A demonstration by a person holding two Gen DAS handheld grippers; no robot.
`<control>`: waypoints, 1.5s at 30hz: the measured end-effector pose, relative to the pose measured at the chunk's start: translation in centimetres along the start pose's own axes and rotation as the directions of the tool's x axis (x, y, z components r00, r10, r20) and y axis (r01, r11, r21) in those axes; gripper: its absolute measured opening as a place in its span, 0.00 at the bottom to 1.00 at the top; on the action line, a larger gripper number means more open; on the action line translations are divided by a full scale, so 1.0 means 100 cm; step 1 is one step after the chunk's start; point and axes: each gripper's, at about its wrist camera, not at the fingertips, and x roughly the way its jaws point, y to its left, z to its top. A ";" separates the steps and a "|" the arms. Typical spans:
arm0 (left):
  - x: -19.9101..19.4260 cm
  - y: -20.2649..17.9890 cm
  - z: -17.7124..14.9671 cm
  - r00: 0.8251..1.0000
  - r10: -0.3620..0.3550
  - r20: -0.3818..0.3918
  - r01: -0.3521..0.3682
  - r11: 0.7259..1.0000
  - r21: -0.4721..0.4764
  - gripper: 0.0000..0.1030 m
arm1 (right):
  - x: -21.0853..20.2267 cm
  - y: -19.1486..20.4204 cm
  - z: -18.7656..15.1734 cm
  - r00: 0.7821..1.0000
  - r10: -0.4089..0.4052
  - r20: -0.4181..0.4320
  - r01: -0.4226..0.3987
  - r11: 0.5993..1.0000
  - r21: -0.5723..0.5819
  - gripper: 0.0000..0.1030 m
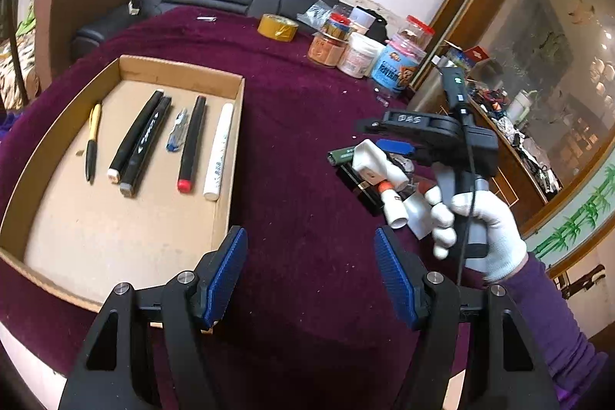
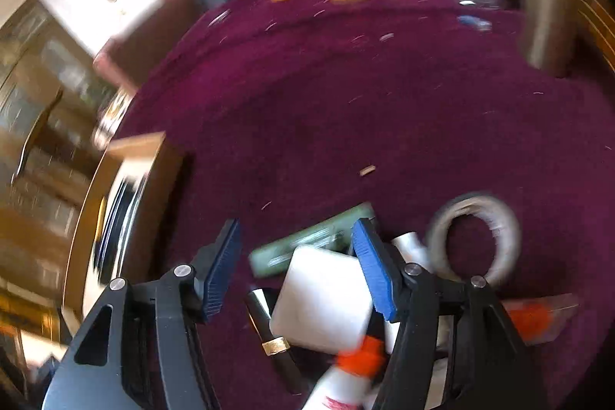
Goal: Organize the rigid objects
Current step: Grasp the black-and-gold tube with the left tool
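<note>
Over the pile of loose items on the purple surface, I am lowering my right gripper, jaws apart and empty (left gripper likewise), judging the white block needs straddling before boxing in the cardboard tray.

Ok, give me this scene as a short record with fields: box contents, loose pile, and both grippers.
surface: purple cloth
box: open cardboard box, on the left
box contents: six pens and markers in a row, including a white marker
loose pile: white block, green marker, tape ring, more items, beside the box
left gripper: open, empty, above the cloth
right gripper: open, over the pile
</note>
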 end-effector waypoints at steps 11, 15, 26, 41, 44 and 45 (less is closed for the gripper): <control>0.019 -0.009 -0.006 0.999 0.007 -0.047 -0.006 0.999 0.038 0.60 | -0.041 0.013 -0.040 0.989 0.144 -0.011 -0.145 0.987 -0.073 0.58; 0.030 -0.014 -0.009 0.997 -0.005 -0.083 0.008 0.999 0.040 0.60 | -0.029 0.001 -0.036 0.999 0.031 -0.039 -0.035 0.993 -0.115 0.58; 0.043 -0.033 -0.013 0.989 -0.026 -0.144 0.030 0.999 0.027 0.60 | -0.024 -0.004 -0.059 0.985 -0.166 -0.041 0.155 0.969 -0.193 0.45; 0.143 -0.073 0.013 0.976 0.133 -0.170 -0.103 0.980 0.172 0.30 | -0.058 -0.036 -0.086 0.988 -0.151 0.025 0.153 0.982 -0.111 0.46; 0.130 -0.064 0.004 0.970 0.116 -0.212 -0.079 0.982 0.174 0.15 | -0.057 -0.033 -0.087 0.984 -0.172 0.035 0.175 0.976 -0.133 0.46; 0.125 -0.062 0.002 0.969 0.126 -0.211 -0.089 0.980 0.177 0.15 | -0.057 -0.033 -0.088 0.984 -0.176 0.037 0.180 0.975 -0.134 0.46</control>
